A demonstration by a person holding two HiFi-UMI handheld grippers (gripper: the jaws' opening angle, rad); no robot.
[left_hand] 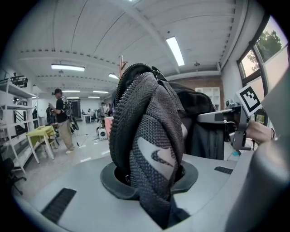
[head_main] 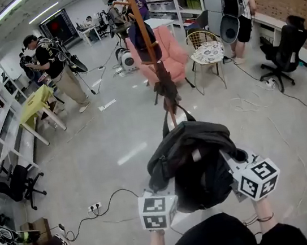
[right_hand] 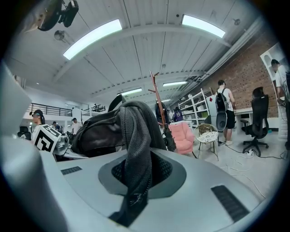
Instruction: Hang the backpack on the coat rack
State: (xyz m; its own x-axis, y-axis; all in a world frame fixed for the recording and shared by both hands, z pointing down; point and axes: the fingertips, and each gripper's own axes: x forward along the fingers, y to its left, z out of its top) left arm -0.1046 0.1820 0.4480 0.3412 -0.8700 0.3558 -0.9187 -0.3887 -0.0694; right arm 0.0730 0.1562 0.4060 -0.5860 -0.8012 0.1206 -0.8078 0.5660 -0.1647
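Observation:
I hold the black backpack [head_main: 190, 159] up in front of me with both grippers, short of the coat rack. The left gripper [head_main: 165, 194] is shut on a thick padded mesh shoulder strap [left_hand: 152, 145] that fills the space between its jaws. The right gripper [head_main: 236, 172] is shut on a thinner mesh strap [right_hand: 135, 149] that drapes down over its jaws. The wooden coat rack [head_main: 148, 40] stands straight ahead beyond the bag, with dark items hanging on its pole. It also shows as a rack pole [right_hand: 159, 106] behind the bag in the right gripper view.
A pink armchair [head_main: 170, 53] stands behind the rack and a wire chair [head_main: 207, 54] to its right. A black office chair [head_main: 283, 54] is at far right, a yellow table [head_main: 36, 105] at left. A power strip with cable [head_main: 94, 206] lies on the floor. People stand around the room.

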